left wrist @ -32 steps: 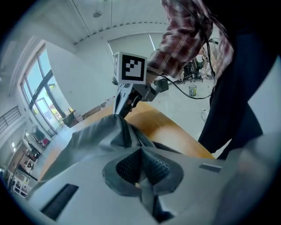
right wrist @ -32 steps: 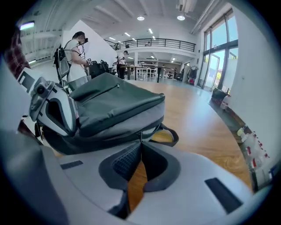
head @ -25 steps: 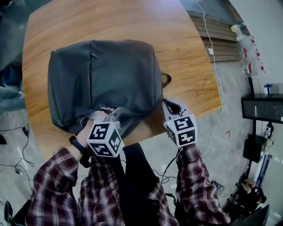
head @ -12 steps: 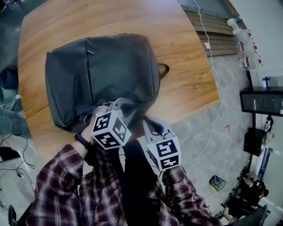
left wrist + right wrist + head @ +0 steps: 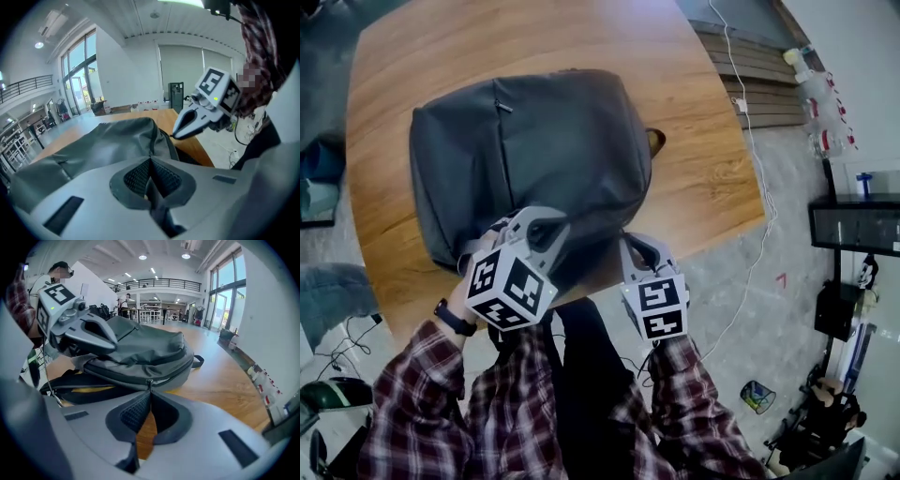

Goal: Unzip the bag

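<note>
**Operator:** Head view. Where is the work item?

**Technician:** The bag (image 5: 534, 141) lies flat on the table (image 5: 703, 178), directly ahead of both tools. The left gripper (image 5: 534, 227) is at the bag's near edge. The right gripper (image 5: 630, 251) is at the near corner, on the left gripper's right side.

**Operator:** Left gripper view. Jaw condition?

**Technician:** Closed, with a dark fold of the bag pinched between the pads. Judged function: anchoring.

**Operator:** Right gripper view?

**Technician:** Closed on the zip pull (image 5: 149, 382), which is held at the jaw tips. Just right of the tips, a short pale gap shows along the zip line. Left of them, the line looks closed.

**Operator:** Progress?

**Technician:** Judged early. Both grips are made, but the opening has barely begun. What remains is to draw the pull along the rest of the track.
</note>
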Available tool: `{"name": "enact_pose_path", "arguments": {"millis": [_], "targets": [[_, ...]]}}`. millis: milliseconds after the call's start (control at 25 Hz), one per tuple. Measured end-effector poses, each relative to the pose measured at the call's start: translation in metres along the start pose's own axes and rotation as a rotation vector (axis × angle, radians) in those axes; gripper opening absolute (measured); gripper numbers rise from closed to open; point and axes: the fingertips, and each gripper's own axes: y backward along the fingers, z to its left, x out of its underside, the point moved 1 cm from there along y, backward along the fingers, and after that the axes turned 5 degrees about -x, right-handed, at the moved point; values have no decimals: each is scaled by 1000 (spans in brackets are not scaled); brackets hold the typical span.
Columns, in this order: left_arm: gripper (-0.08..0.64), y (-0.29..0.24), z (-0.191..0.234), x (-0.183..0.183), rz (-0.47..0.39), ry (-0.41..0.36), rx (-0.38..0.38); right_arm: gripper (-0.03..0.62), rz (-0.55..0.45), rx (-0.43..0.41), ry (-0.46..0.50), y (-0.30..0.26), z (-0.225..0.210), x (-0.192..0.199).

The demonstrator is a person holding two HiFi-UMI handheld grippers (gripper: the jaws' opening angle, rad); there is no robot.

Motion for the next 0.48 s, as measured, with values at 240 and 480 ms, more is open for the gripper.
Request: {"name": "enact_pose_path", "arguments": {"millis": [240, 480], "targets": [[8, 48, -23, 53, 162, -26, -63, 18, 13, 44, 34, -4, -39, -12], [8, 37, -27, 64, 101, 103, -150, 18, 42, 40, 37, -7, -37, -12]]}}
